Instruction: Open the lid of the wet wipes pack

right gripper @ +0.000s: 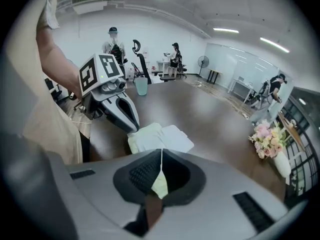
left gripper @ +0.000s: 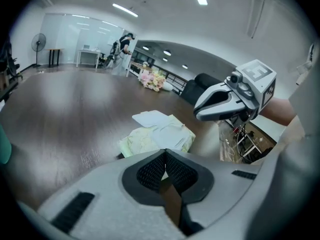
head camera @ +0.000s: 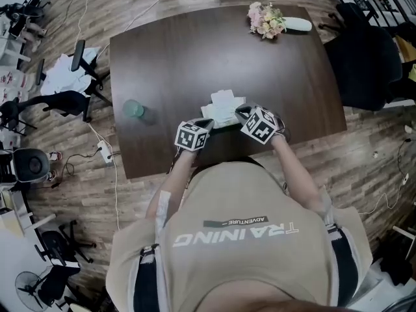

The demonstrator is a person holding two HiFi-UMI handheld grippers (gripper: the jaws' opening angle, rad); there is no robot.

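The pale green wet wipes pack lies on the dark table, with its white lid flap folded open across the top. My left gripper is shut on the pack's near left corner, and the right gripper view shows its fingertips on that corner. My right gripper is shut just right of the pack and above it. A thin pale green strip is pinched between its pads; I cannot tell what it is. In the left gripper view the pack sits just beyond the shut jaws.
A green cup stands on the table to the left of the pack. A bunch of flowers lies at the far right corner. Office chairs and cables surround the table on the wooden floor.
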